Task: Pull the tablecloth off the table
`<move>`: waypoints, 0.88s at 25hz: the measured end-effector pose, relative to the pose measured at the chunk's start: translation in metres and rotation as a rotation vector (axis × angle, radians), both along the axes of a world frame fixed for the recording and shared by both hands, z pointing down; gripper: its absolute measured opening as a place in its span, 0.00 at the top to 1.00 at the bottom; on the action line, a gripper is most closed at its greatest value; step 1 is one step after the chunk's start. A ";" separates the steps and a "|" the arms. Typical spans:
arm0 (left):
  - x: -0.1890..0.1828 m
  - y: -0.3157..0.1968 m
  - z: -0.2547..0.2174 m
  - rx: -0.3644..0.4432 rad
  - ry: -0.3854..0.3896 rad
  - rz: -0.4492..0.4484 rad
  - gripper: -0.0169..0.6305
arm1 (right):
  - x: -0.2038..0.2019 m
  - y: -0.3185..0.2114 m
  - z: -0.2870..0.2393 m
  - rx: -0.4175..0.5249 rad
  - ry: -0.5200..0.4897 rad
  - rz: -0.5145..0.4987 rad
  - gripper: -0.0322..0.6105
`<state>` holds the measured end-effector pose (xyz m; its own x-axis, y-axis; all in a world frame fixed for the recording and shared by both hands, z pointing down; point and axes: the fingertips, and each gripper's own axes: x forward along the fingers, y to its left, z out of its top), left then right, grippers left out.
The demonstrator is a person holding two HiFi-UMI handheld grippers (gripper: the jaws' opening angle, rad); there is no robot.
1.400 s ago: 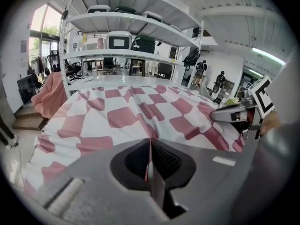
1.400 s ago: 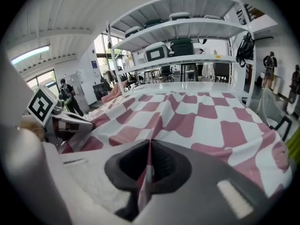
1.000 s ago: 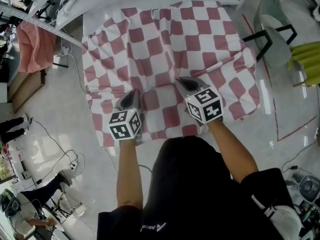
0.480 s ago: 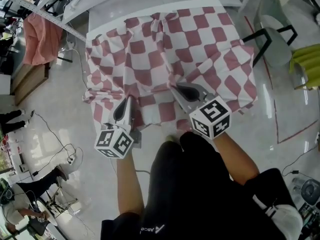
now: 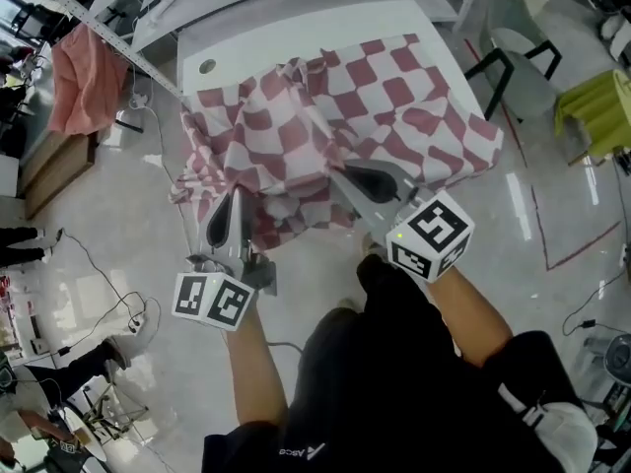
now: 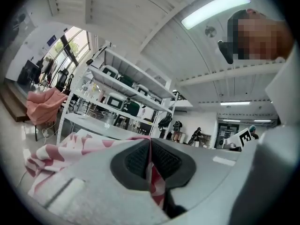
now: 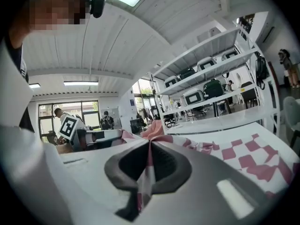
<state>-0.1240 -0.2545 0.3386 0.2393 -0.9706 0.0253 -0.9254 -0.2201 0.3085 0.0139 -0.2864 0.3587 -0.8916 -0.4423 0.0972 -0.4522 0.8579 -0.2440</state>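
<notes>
A red-and-white checked tablecloth (image 5: pixel 394 106) lies bunched over the near half of a white table (image 5: pixel 296 37), whose far part is bare. My left gripper (image 5: pixel 229 197) is shut on the cloth's near left edge, and the fabric (image 6: pixel 154 179) shows pinched between its dark pads. My right gripper (image 5: pixel 340 173) is shut on the near edge further right, with a strip of cloth (image 7: pixel 149 165) caught between its pads. In the right gripper view the cloth (image 7: pixel 262 158) spreads out to the right. The near edge hangs rumpled off the table's front.
A grey chair (image 5: pixel 527 62) stands right of the table, with a yellow-green thing (image 5: pixel 592 116) beyond it. A pink cloth (image 5: pixel 84 77) hangs on a rack at far left. Cables (image 5: pixel 108 308) lie on the shiny floor. Shelving (image 6: pixel 122 102) fills the background.
Both grippers have drawn back toward me with the cloth in their jaws. The cloth has slid off the far end, baring white tabletop, and has bunched into folds.
</notes>
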 end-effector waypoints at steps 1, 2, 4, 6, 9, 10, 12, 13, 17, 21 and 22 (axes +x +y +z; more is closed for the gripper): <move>-0.003 0.016 -0.009 0.022 0.003 0.008 0.96 | -0.003 0.017 -0.007 0.009 -0.011 0.005 0.95; -0.005 0.032 -0.017 0.043 0.006 0.016 0.96 | -0.005 0.034 -0.013 0.016 -0.020 0.013 0.95; -0.008 0.064 -0.034 0.083 0.011 0.032 0.96 | -0.006 0.065 -0.026 0.024 -0.040 0.027 0.95; -0.007 0.095 -0.050 0.117 0.014 0.050 0.96 | -0.002 0.094 -0.039 0.030 -0.063 0.042 0.95; 0.006 0.142 -0.067 0.163 0.025 0.074 0.96 | 0.013 0.138 -0.055 0.050 -0.086 0.063 0.95; 0.013 0.158 -0.070 0.176 0.031 0.080 0.96 | 0.020 0.154 -0.059 0.058 -0.091 0.064 0.95; 0.028 0.184 -0.075 0.193 0.035 0.086 0.96 | 0.035 0.182 -0.064 0.065 -0.105 0.062 0.95; 0.034 0.192 -0.078 0.195 0.034 0.087 0.96 | 0.042 0.192 -0.068 0.062 -0.116 0.061 0.95; 0.051 0.211 -0.103 0.191 0.040 0.078 0.96 | 0.064 0.209 -0.099 0.049 -0.161 0.058 0.95; 0.096 0.251 -0.115 0.209 0.034 0.035 0.96 | 0.112 0.246 -0.120 0.078 -0.209 0.031 0.95; 0.110 0.262 -0.117 0.217 0.030 0.021 0.96 | 0.127 0.257 -0.124 0.089 -0.221 0.020 0.95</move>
